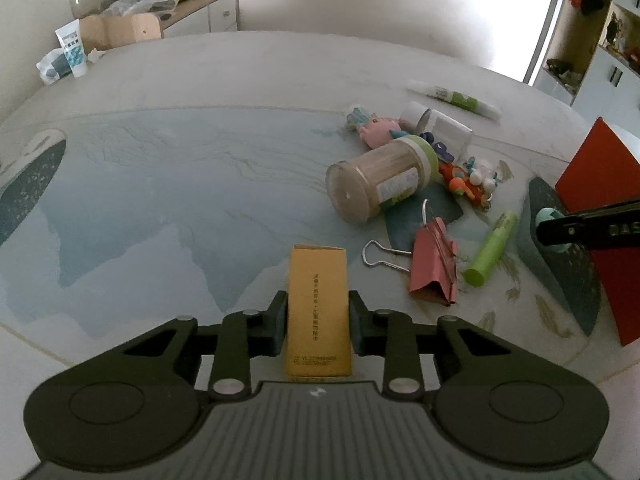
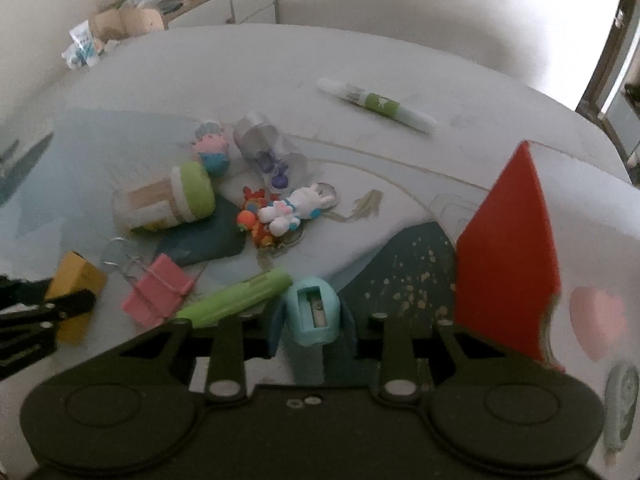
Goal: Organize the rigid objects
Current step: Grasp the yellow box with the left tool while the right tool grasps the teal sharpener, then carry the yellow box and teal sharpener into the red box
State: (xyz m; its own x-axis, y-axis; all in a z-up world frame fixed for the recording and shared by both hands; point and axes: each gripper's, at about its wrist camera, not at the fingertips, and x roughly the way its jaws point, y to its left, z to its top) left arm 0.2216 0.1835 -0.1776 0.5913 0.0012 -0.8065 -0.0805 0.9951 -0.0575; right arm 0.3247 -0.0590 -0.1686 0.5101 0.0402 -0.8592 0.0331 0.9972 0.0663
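At six o'clock in each wrist view, something is clamped: a yellow box (image 1: 318, 308) by the left gripper (image 1: 318, 320), a teal pencil sharpener (image 2: 314, 314) by the right gripper (image 2: 312, 330), above the table (image 1: 200, 140).

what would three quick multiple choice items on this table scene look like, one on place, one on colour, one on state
1. Where does the green tube lie relative to the pink binder clip?
A. on top of it
B. beside it, toward the red box
C. far across the table, by the cabinet

2. What colour is the box held by the left gripper?
A. yellow
B. blue
C. white

3. How is the toothpick jar resting?
A. upright
B. on its side
C. upside down on its lid

Answers: 1 B, the tube sits between the clip and the red box. 2 A, the yellow box stands between the closed fingers. 3 B, its clear base faces the left camera and its green lid points away. The right gripper holds a teal pencil sharpener.
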